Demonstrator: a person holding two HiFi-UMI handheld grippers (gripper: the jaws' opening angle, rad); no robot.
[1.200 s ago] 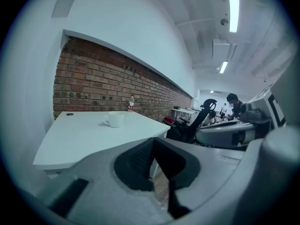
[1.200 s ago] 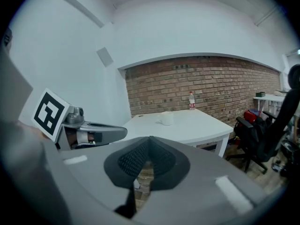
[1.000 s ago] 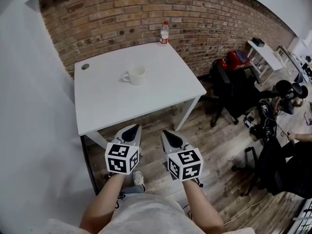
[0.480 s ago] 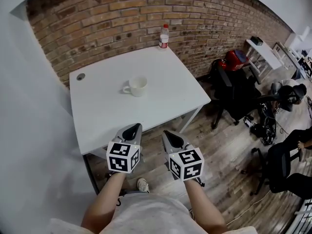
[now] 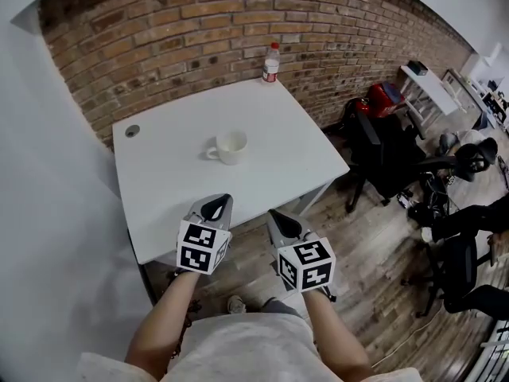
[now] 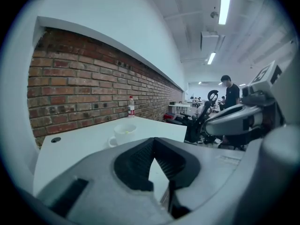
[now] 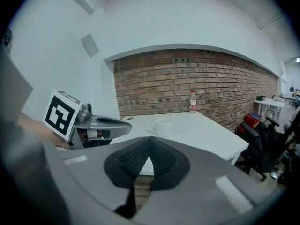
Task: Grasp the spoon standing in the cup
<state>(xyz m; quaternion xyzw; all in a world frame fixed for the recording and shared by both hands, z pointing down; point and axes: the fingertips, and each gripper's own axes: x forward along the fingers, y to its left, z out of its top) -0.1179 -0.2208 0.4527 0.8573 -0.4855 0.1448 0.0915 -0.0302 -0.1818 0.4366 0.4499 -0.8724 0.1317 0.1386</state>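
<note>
The left hand-held gripper (image 5: 215,206) is clenched with nothing in it. In the left gripper view its dark ribbed pads (image 6: 136,161) meet at the tip, and only the white desk (image 5: 171,185) shows through the narrow gap below them. The right hand-held gripper (image 5: 280,219) is clenched and empty too, its pads (image 7: 131,158) touching at the tip. The two are held side by side at the desk's near edge: the left one's tip lies over the desk top, the right one's just off the edge above the wooden floor (image 5: 374,249). The white cup (image 5: 231,146) stands near the middle of the desk, well apart from both grippers, its handle turned to the person's left — the spoon in it is too small to make out in any view. A capped bottle (image 5: 271,62) with a red label stands at the desk's far edge, close to the brick wall (image 5: 191,30). A round cable hole (image 5: 132,131) sits near the far left corner. Dark office chairs (image 5: 382,146) stand on the floor to the right.
</note>
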